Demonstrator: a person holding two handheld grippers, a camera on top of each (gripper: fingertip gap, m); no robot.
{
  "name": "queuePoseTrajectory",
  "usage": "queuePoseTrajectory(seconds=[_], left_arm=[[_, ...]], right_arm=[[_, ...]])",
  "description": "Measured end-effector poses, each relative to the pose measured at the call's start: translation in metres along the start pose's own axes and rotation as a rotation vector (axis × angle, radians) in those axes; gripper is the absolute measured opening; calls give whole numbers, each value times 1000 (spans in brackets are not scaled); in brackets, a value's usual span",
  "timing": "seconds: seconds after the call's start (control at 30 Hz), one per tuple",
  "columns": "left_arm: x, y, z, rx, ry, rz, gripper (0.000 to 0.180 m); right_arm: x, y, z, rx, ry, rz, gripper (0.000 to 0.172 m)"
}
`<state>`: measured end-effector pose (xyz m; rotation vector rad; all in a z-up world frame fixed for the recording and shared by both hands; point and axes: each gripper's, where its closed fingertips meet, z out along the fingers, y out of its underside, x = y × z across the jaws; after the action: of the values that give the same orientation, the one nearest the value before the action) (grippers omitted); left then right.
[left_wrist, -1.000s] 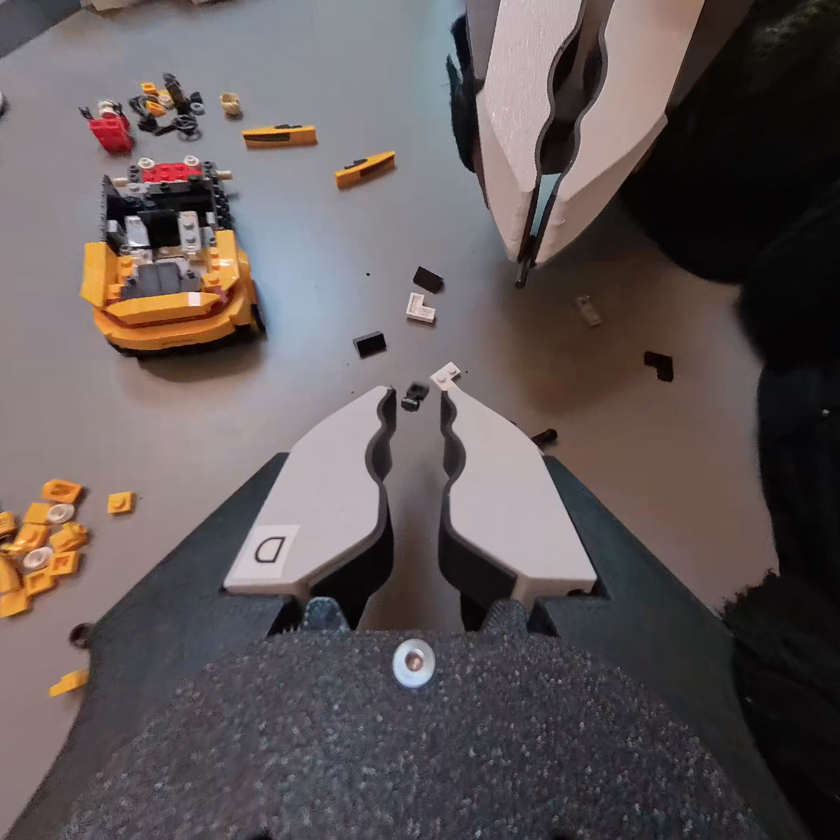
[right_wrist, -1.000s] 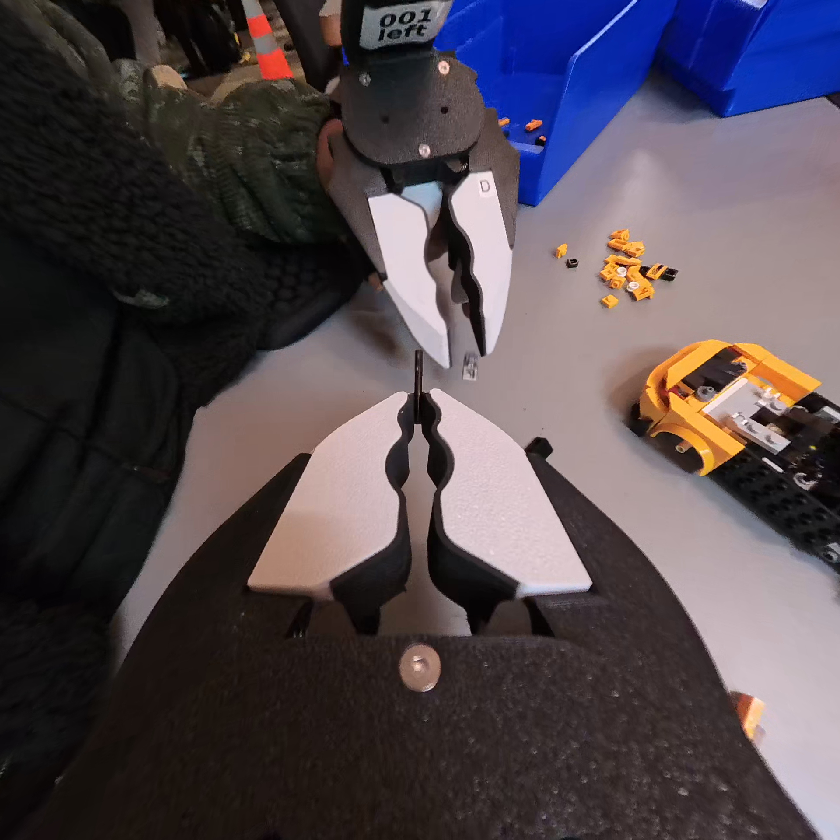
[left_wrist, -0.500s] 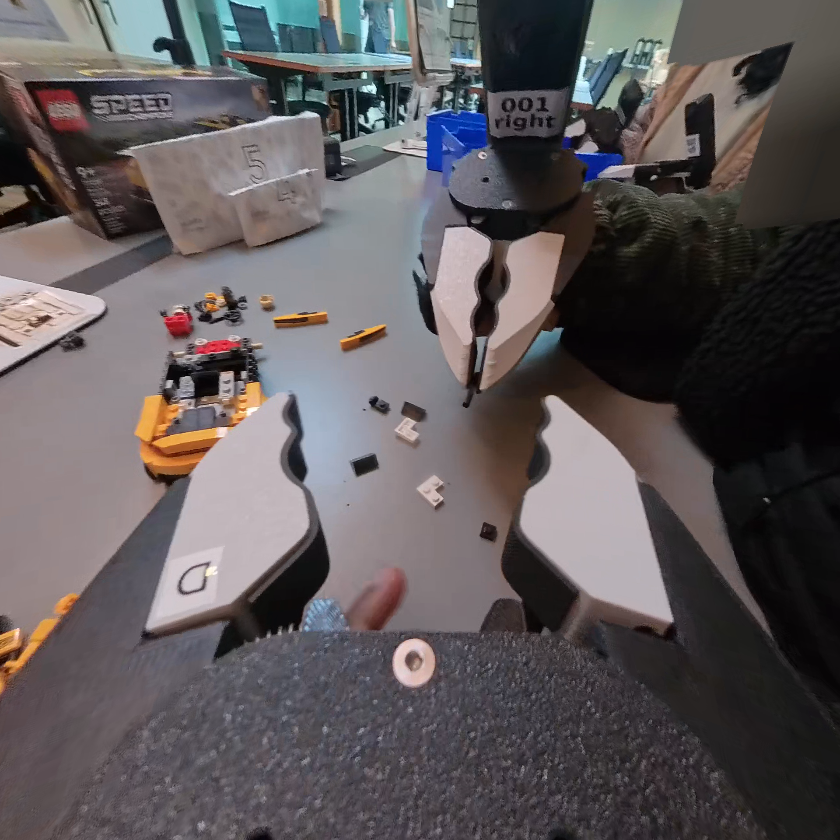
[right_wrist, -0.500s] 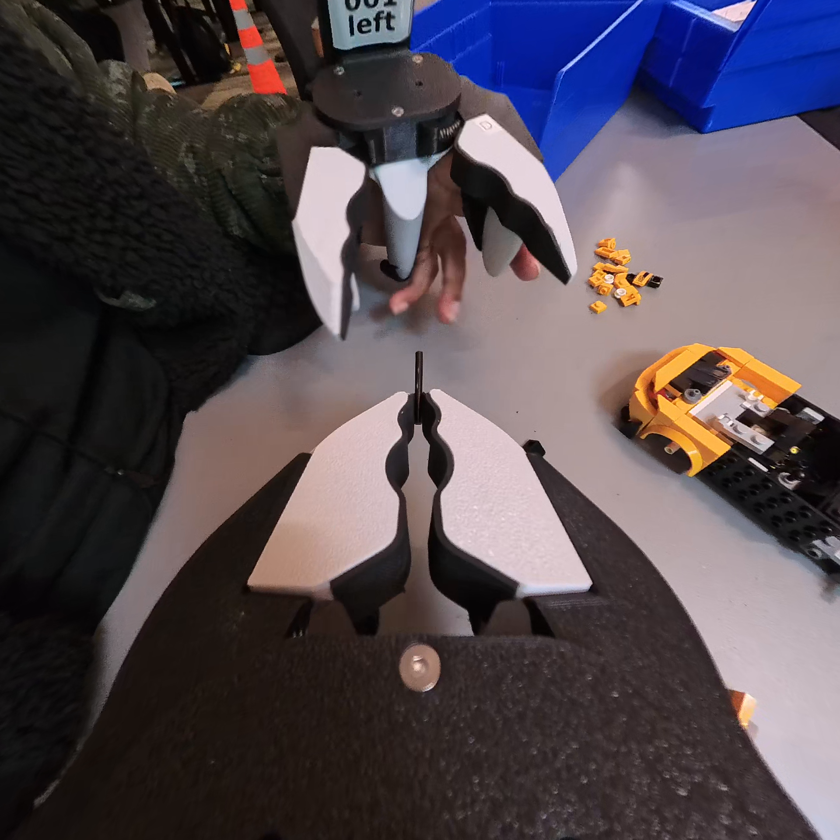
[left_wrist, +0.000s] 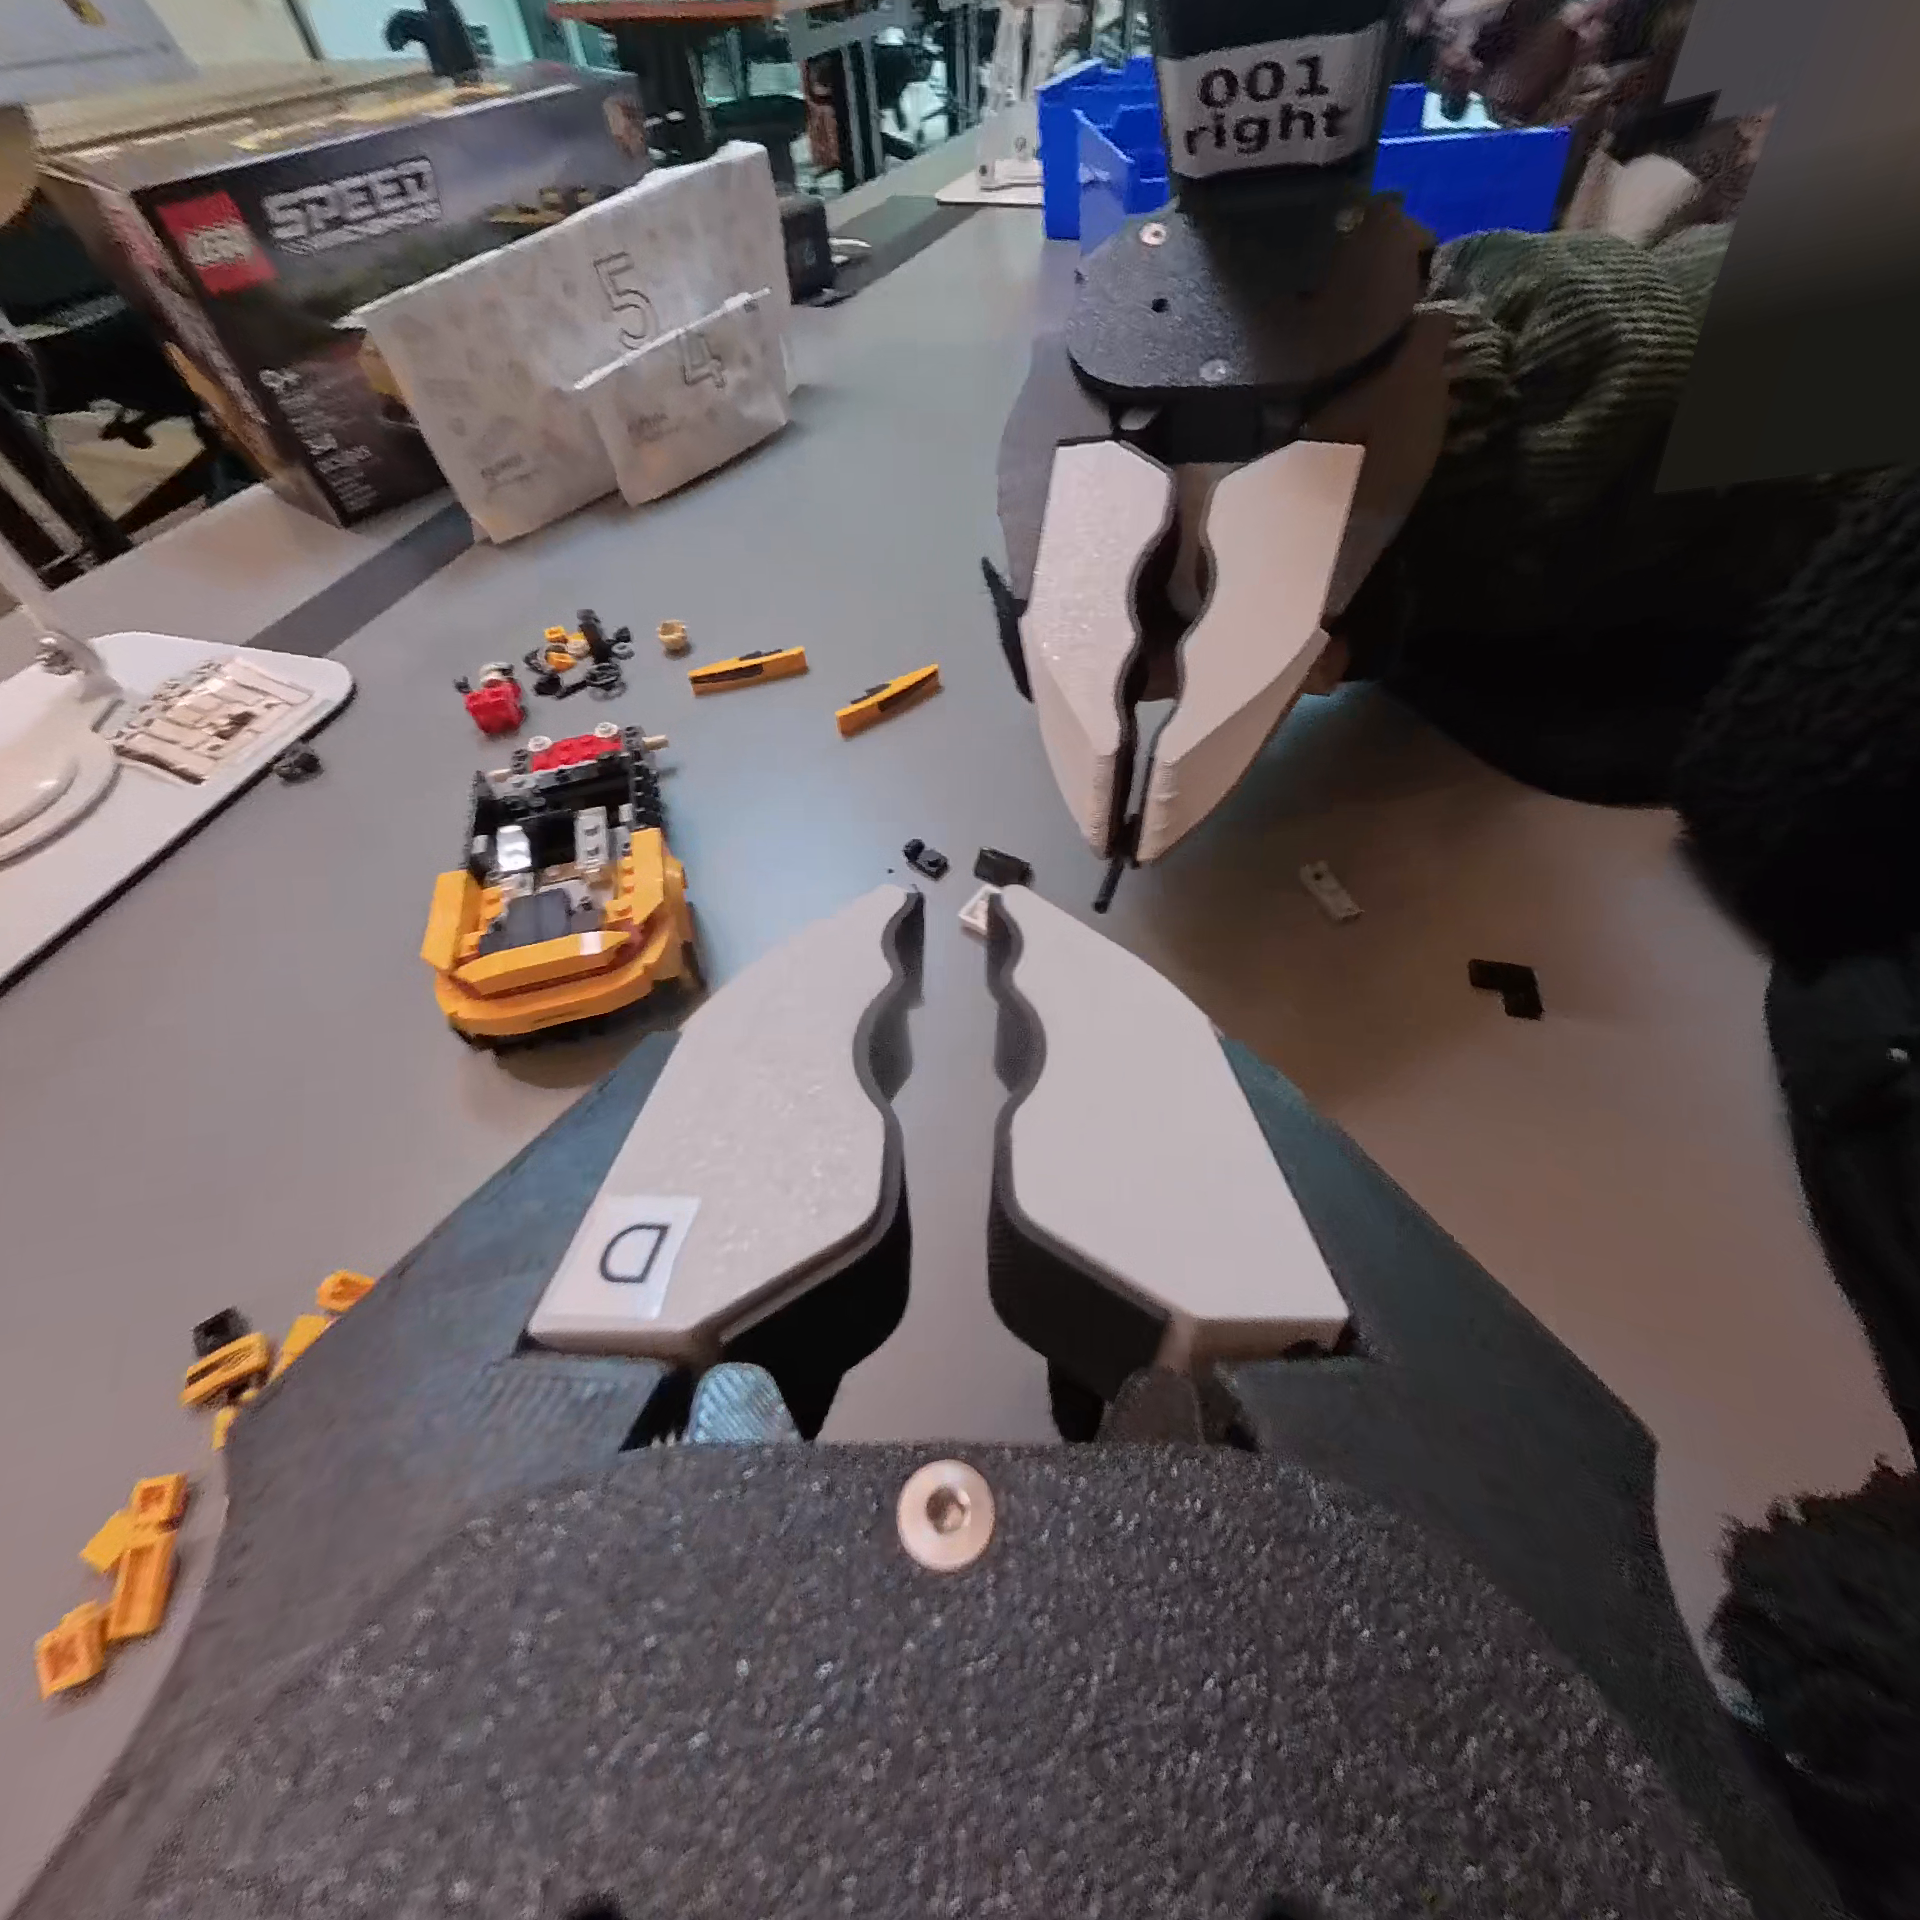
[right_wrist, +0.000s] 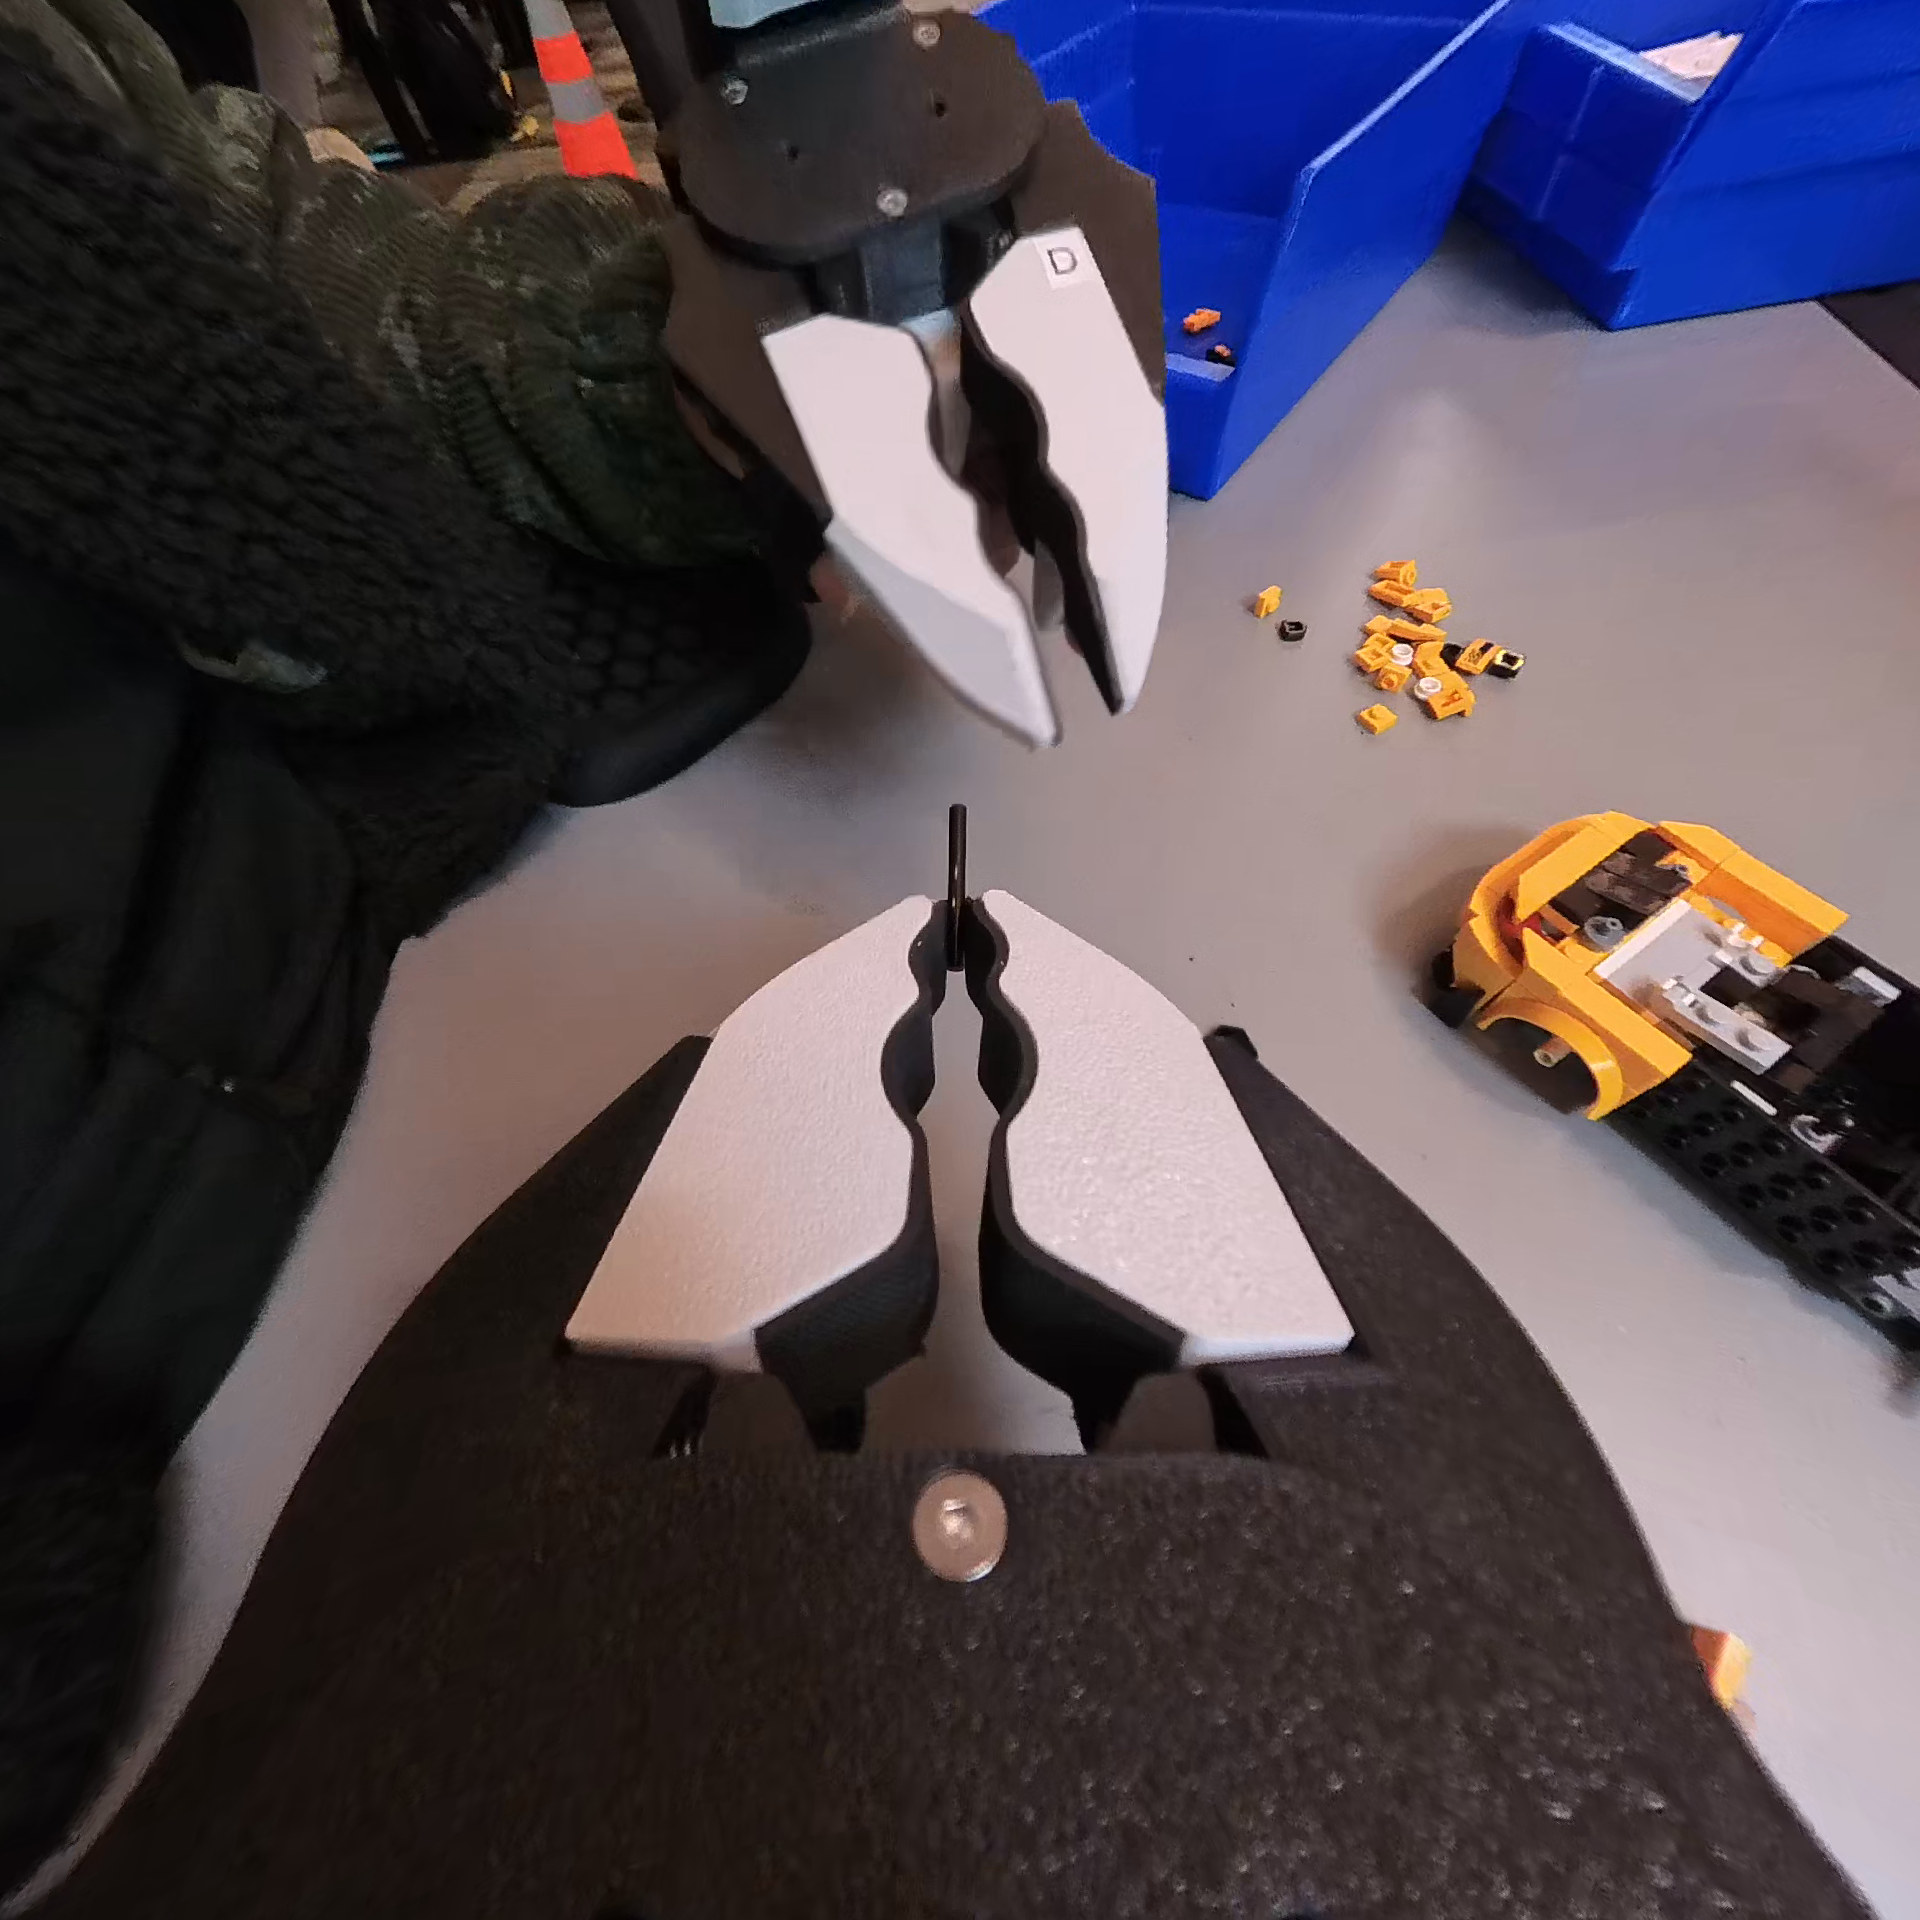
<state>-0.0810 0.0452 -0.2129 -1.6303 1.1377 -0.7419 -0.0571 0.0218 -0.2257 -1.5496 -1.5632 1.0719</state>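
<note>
I am pinching a thin black rod (right_wrist: 956, 883) in my right gripper (right_wrist: 961, 906), at the centre of the right wrist view. Both pads are pressing on its lower end, and the rest is sticking straight out past the fingertips, slim, dark and plain. In the left wrist view the same rod (left_wrist: 1110, 883) is poking down from the closed white fingers at right of centre, its tip hanging just above the grey counter (left_wrist: 831, 582).

My left gripper (left_wrist: 951, 902) is hovering with its fingers drawn near each other, a narrow gap between the tips and nothing gripped in it. A small white brick piece (left_wrist: 977, 912) is lying on the counter just beside the right fingertip, and two little black pieces (left_wrist: 925, 858) are lying just beyond.

Farther out, at left of centre in the left view, a half-built yellow and black toy car (left_wrist: 561, 914) is standing on the counter. Two yellow wedge pieces (left_wrist: 748, 668) and a small red brick (left_wrist: 491, 707) are lying beyond it. A scatter of small yellow pieces (right_wrist: 1418, 649) is showing at the right of the right view, near the blue bins (right_wrist: 1351, 208) at the upper right. In the upper left of the left view, paper bags (left_wrist: 603, 343) and a dark box (left_wrist: 312, 270) are standing at the back.
</note>
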Motion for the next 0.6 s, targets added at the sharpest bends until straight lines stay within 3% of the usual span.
queuePoseTrajectory(seconds=[0.1,0.2,0.3,0.5,0.6], left_arm=[[10,2,4,-17,47,12,33],[21,1,4,-7,108,11,36],[26,1,5,-5,130,24,31],[36,4,8,-29,167,58,5],[38,5,7,-52,172,72,3]], right_arm=[[1,0,1,-6,14,-11,3],[1,-1,1,-4,21,-15,3],[-1,-3,1,3,19,-24,3],[-7,-4,4,4,3,-51,3],[-8,-4,4,7,1,-63,3]])
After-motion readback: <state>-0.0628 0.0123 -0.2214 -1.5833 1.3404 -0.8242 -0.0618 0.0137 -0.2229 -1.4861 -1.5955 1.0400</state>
